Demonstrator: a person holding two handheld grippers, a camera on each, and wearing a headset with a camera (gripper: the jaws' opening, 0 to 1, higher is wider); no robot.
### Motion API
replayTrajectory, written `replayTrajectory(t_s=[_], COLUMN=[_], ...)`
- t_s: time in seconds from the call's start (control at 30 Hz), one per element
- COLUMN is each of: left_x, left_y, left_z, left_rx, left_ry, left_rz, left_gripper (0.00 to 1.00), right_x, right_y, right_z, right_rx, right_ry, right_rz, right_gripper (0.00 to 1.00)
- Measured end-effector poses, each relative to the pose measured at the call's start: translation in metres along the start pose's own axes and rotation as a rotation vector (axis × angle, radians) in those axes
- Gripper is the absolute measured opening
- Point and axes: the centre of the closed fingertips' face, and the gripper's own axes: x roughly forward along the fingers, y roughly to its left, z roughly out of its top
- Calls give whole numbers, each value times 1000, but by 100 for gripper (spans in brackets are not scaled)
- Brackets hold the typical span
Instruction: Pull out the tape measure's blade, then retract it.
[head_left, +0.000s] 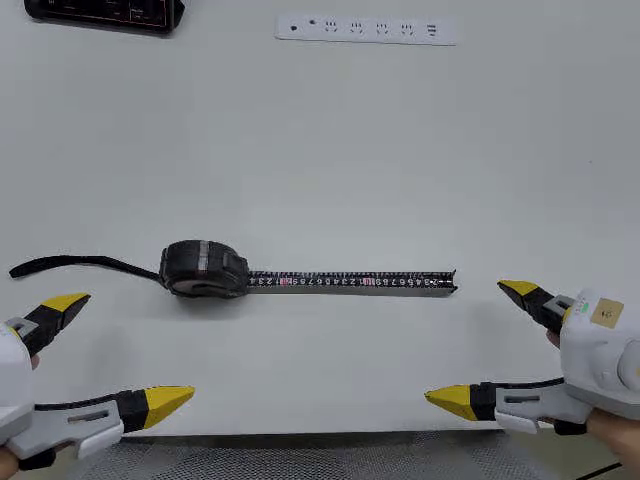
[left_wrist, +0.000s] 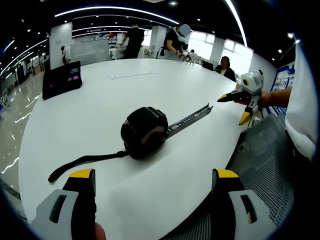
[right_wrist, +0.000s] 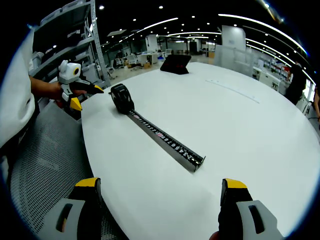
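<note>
Probably lab: shelving racks (right_wrist: 67, 35), strip lights (left_wrist: 115, 8)

The left gripper (head_left: 125, 350) and the right gripper (head_left: 472, 342) are shown in white-grey moulded housings, each fitted with two black jaws that are capped by pointed yellow tips (head_left: 168, 399). Slotted grey mounts (head_left: 85, 425) are seen behind the jaws. A small tan label (head_left: 606, 313) is carried on the right gripper's rounded white body (its print cannot be read). A white garment (right_wrist: 15, 100) is worn by the person, seen at the edge of both gripper views.
</note>
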Motion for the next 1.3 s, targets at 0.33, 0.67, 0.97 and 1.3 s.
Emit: replayTrajectory(t_s=[0.33,0.67,0.97,1.3], left_x=[1,16,33,43], left_y=[2,-7,-15,-15], left_z=[-1,10,21,29], left_rx=[-17,-75,-112,-144], left_ry=[5,-26,-38,-53], left_rz=[5,16,12,24], left_gripper=[91,91,89,90], right_x=[0,2,3,0], right_y=[0,0,-1,-3], right_z=[1,3,4,3], right_rx=[3,-2,-3,3], right_ry=[-4,-4,-7,-7], right_rz=[3,5,8,2], right_gripper=[99,99,99,99])
